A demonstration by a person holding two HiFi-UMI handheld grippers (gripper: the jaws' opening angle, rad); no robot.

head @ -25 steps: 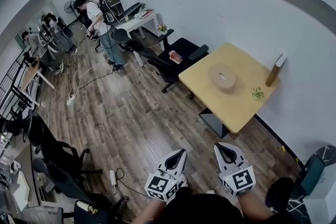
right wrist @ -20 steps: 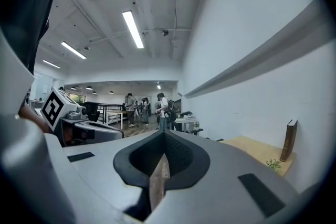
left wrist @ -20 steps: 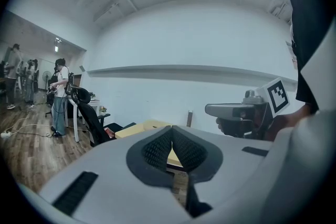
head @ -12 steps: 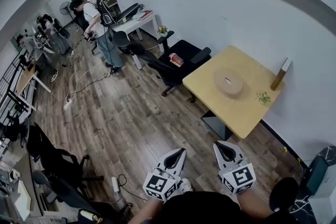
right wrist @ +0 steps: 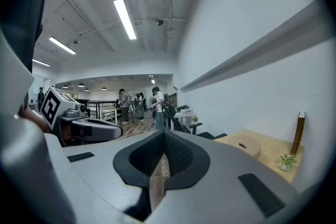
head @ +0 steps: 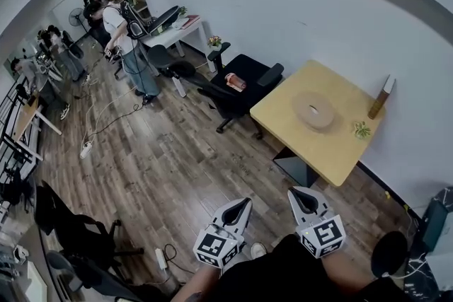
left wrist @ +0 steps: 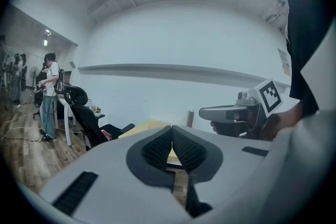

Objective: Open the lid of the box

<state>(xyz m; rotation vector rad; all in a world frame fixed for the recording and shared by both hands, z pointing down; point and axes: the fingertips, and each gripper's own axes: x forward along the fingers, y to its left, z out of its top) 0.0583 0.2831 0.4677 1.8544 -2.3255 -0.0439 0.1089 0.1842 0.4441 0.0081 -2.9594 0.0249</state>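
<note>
Both tongs are pressed together with nothing between them. The left tongs (head: 244,203) and the right tongs (head: 298,192) hang low in front of our body, over the wooden floor (head: 177,166). The box (head: 316,119) sits near the middle of the table (head: 283,125), well apart from us, ahead and off to our right across open floor. It is round, so it has no long side to line up with; what matters is direction and reach. We judge the right tongs the nearer pair, and their own view has the box plainly ahead to the right, while the left tongs' view shows only a strip of table behind the pads.

Much of the box is too small to read from here. We cannot make out where the lid (head: 312,107) meets the body, and the dark spot at its centre could be a hole or a knob. A small plant (head: 362,129) stands near the box, toward the wall.
</note>
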